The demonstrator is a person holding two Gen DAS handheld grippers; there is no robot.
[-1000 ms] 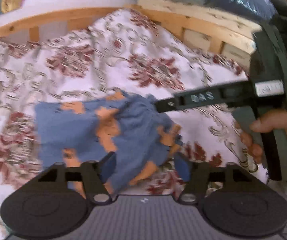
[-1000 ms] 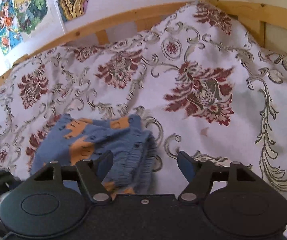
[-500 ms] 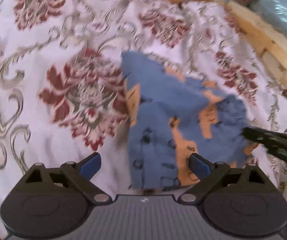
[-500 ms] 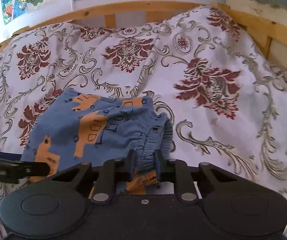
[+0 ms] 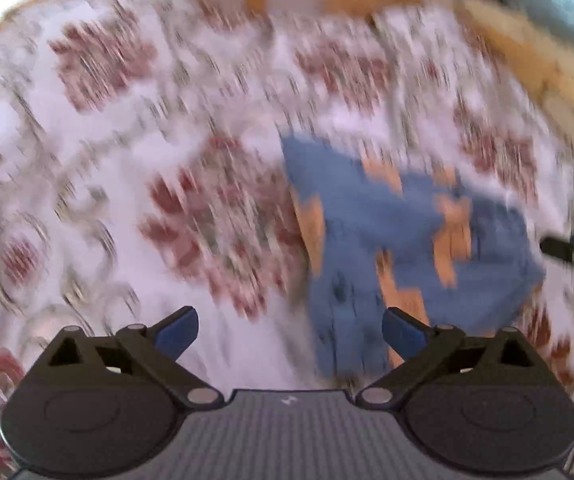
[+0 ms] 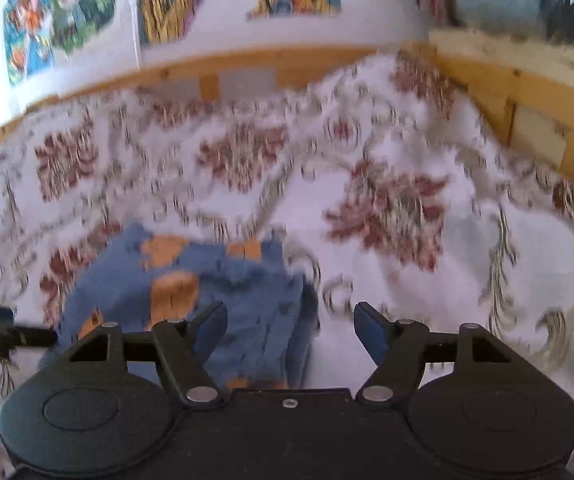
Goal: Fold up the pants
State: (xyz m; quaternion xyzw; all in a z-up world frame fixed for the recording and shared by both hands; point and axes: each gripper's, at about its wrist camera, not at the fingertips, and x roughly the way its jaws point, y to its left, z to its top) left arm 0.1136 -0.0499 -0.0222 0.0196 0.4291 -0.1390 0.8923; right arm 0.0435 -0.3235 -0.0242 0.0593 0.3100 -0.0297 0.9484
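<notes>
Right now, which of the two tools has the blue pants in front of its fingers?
Both do, but differently: the left tool has the pants behind its right finger only, while the right tool has them behind its left finger. Neither grips.

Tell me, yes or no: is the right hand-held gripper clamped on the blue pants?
No, the right hand-held gripper is open, its fingers spread apart above the blue pants.

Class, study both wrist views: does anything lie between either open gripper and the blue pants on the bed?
Nothing visible does. The pants lie bare on the bedspread, directly ahead of the left gripper and right gripper.
</notes>
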